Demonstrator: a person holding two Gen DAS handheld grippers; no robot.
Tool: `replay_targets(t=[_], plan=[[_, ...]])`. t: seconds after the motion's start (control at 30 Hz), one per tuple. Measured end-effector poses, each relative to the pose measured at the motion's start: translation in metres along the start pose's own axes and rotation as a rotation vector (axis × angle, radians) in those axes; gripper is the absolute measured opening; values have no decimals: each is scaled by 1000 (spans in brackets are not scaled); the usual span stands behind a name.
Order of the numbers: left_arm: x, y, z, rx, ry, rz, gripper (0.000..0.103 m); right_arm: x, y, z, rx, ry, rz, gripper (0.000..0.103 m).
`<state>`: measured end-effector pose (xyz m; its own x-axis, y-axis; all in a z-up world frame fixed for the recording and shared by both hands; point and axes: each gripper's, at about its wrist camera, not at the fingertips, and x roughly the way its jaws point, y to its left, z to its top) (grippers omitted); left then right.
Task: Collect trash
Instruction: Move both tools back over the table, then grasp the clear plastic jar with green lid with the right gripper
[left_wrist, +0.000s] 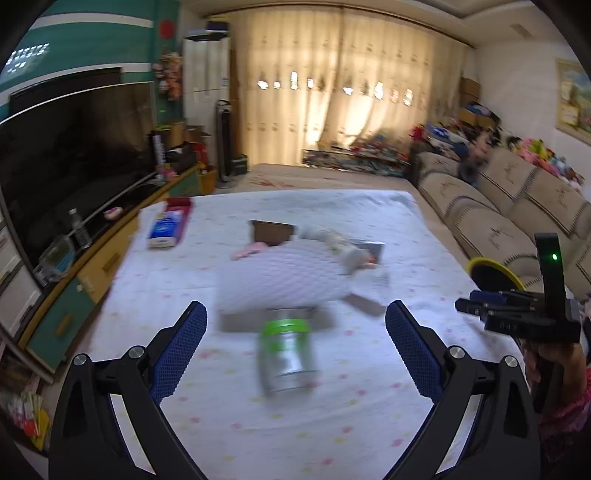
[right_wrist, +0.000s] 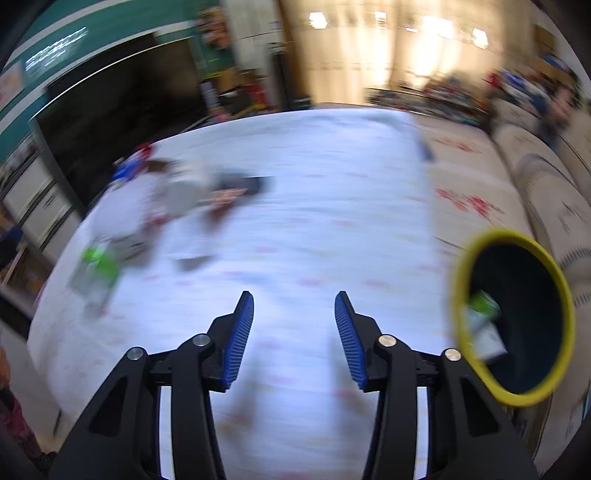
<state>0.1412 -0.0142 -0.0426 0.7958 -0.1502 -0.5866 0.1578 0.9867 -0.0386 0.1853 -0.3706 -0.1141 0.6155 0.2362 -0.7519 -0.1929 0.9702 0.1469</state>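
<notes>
Left gripper (left_wrist: 295, 317) gapes wide, empty, a can (left_wrist: 286, 356) on the table (left_wrist: 424, 229) at twelve. Right gripper (right_wrist: 294, 306) stands half open, empty; bin (right_wrist: 517, 321) at three.

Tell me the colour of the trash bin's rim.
Yellow. The trash bin has a yellow rim around a dark inside, clearest in the right wrist view.

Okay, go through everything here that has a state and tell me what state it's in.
Left gripper: open, empty.
Right gripper: open, empty.
Clear plastic jar with green lid: lying on the sheet, lid on.
Yellow-rimmed dark bin: open, trash inside.
Blue and white carton: lying flat.
</notes>
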Motion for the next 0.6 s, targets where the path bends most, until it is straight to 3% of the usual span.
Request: replay_targets(t=[0.17, 0.33, 0.6], plan=[[-25, 50, -7, -61, -42, 77, 98, 12, 90, 4, -133, 15, 123, 45], [-31, 65, -10, -85, -50, 80, 98, 18, 154, 4, -195, 13, 204, 53], [-28, 75, -18, -97, -36, 57, 98, 54, 191, 5, -179, 47, 175, 58]])
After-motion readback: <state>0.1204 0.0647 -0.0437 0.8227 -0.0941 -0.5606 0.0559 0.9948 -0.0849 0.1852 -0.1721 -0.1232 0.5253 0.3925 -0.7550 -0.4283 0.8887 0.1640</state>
